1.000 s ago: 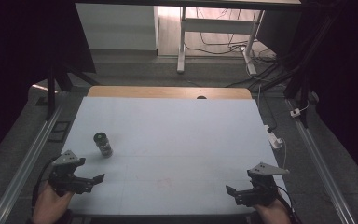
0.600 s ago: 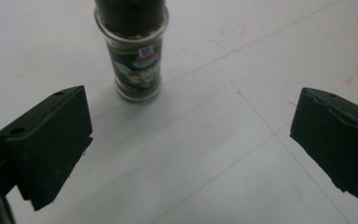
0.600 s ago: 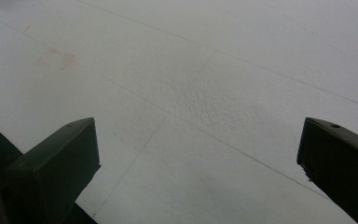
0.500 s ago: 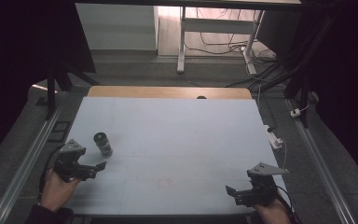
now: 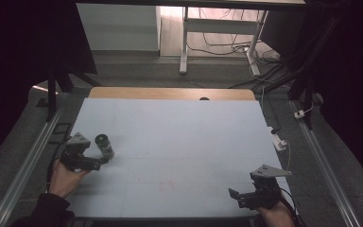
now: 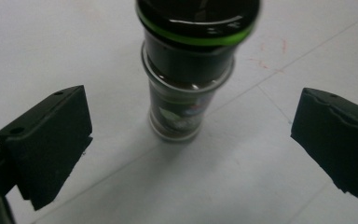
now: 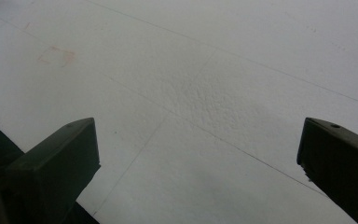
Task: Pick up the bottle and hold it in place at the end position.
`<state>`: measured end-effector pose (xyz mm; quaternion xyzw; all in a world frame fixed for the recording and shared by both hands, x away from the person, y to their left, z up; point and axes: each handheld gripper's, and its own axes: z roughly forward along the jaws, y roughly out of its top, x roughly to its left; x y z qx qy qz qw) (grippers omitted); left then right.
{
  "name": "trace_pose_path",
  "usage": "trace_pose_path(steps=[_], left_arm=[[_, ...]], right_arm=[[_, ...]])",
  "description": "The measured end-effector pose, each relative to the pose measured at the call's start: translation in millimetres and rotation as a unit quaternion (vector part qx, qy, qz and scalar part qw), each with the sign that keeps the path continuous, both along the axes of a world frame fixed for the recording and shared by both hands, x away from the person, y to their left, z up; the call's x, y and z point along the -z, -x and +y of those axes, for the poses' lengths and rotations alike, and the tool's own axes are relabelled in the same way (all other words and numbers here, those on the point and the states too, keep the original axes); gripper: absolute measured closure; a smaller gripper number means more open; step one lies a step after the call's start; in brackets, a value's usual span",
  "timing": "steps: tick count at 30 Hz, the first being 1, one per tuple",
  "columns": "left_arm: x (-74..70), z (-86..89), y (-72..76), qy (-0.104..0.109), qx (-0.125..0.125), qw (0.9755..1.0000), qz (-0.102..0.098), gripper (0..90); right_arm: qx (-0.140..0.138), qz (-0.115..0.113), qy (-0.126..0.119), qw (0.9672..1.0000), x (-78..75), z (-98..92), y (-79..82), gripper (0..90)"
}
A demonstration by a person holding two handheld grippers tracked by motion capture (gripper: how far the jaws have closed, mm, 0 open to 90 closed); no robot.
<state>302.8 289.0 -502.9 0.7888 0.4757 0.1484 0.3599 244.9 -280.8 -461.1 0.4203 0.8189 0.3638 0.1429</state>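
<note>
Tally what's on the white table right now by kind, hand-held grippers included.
Spice jar with a dark cap: 1
Hand-held grippers: 2, the left hand-held gripper open around the jar, the right hand-held gripper open over bare table
Total: 3

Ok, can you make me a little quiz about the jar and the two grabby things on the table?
1. True or false: the jar stands upright on the table.
2. Which gripper is next to the jar: A) the left gripper, B) the right gripper?
3. Fill in: the left gripper's jaws stand ____ on either side of the jar, not touching it.

Key: 1 true. 2 A. 3 open.
</note>
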Motion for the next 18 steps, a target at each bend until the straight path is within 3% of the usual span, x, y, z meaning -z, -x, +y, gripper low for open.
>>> trace_pose_path(steps=[9, 16, 17, 18], left_arm=[[14.1, 4.4, -22.5, 0.012, 0.015, 0.9997, 0.018, 2.1], [14.6, 0.9, -25.8, -0.028, 0.035, 0.999, -0.001, 16.6], [14.3, 0.4, -25.8, -0.032, 0.041, 0.9987, -0.003, 19.6], [14.4, -0.2, -25.6, -0.035, 0.046, 0.9983, -0.006, 28.4]], right_arm=[[0.0, 0.001, 0.001, 1.0, 0.1, -0.1, 0.1, 0.0], [-0.001, 0.0, 0.001, 1.0, 0.1, -0.3, 0.6, 0.0], [0.0, 0.0, 0.001, 1.0, 0.1, -0.2, 0.8, 0.0], [-0.001, 0.0, 0.002, 1.0, 0.0, -0.3, 0.9, 0.0]])
